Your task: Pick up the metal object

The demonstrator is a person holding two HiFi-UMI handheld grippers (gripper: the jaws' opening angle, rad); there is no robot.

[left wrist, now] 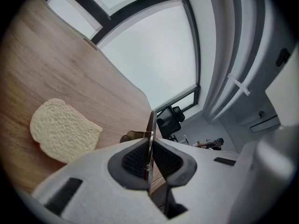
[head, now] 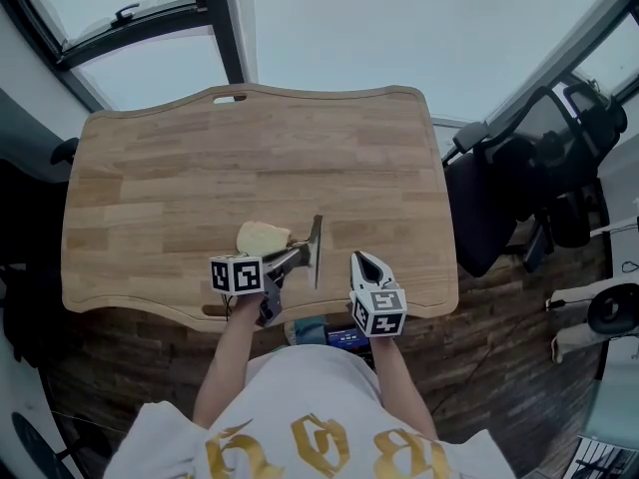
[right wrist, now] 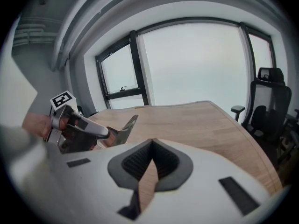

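Left gripper view: left tool (left wrist: 150, 158) clamps the blade (left wrist: 151, 127) edge-on, bread (left wrist: 63, 136) beside it on the counter (left wrist: 56, 69). Right tool (right wrist: 150, 146) jaws together, holding nothing, just right of the blade.

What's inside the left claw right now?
The left claw is shut on a thin metal blade, seen edge-on. The blade's lower part is covered by the claw's body; nothing else shows inside.
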